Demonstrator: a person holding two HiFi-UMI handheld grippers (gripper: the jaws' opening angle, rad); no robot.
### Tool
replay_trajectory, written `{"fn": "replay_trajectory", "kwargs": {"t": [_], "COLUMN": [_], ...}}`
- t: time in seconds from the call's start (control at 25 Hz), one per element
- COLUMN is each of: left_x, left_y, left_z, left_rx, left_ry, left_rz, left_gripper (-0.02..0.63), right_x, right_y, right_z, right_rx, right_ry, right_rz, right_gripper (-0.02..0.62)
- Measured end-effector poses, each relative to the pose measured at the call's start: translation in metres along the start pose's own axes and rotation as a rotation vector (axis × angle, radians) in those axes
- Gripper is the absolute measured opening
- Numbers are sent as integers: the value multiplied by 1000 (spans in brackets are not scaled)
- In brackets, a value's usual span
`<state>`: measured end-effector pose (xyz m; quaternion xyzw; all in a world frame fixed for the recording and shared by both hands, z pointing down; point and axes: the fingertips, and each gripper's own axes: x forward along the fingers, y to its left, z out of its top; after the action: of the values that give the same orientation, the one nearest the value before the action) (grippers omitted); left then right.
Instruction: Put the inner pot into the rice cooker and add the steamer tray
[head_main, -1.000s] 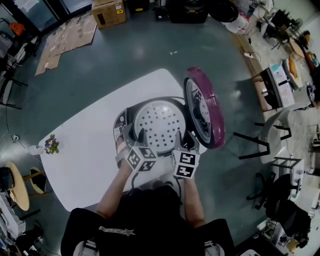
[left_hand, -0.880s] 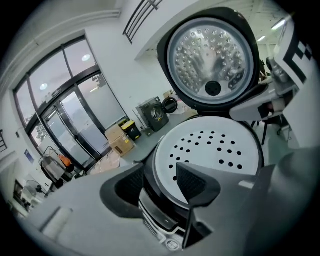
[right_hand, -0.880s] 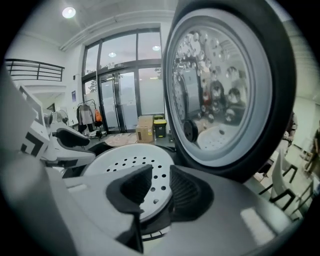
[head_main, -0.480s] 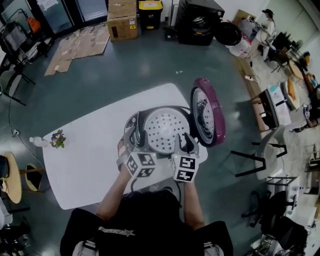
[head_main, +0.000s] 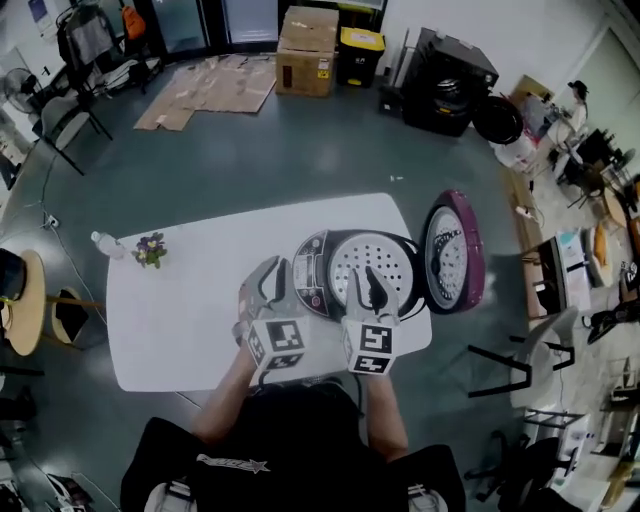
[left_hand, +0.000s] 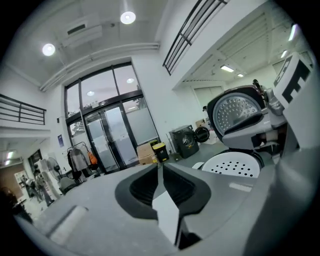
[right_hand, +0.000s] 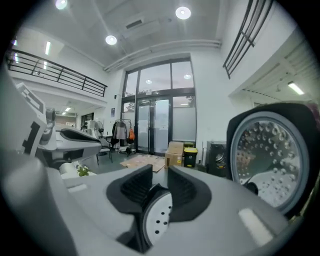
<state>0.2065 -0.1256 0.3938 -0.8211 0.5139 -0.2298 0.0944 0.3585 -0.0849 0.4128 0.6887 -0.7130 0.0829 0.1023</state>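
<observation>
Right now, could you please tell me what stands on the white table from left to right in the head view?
Small clear bottle → small bunch of purple flowers → white perforated steamer tray seated in the grey rice cooker → open purple lid.

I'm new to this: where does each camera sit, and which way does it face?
Head view: on the person's head, looking steeply down at the table and rice cooker; both forearms, left gripper and right gripper show.
Left gripper view: on the left gripper, facing the glass doors; its jaws, just closed with nothing between, show.
Right gripper view: on the right gripper, facing those doors; its jaws stand apart.
Shared: all three show the steamer tray and open lid.
</observation>
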Motion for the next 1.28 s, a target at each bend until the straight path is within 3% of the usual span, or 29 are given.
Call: {"fn": "replay_trajectory", "kwargs": {"t": [0.4,0.8,1.0,1.28], "left_x": [-57,-120,-144,-151], "left_y": [100,178,197,208], "left_z": [-61,-124,-147,-157], "left_rx": [-143,-233,-280,-290], "left_ry": [66,148,170,173], "left_rz": [181,344,384,385], "left_gripper": [11,11,11,11], "right_x": [24,38,35,36], "right_y": [114,219,249,267], "right_z": [22,25,22,20], "right_rx": [-54,-87,-93,-114], "right_ry": [-46,-49,-56,-50], "right_rz": [211,376,430,442], "right_gripper": [87,10,6,6]}}
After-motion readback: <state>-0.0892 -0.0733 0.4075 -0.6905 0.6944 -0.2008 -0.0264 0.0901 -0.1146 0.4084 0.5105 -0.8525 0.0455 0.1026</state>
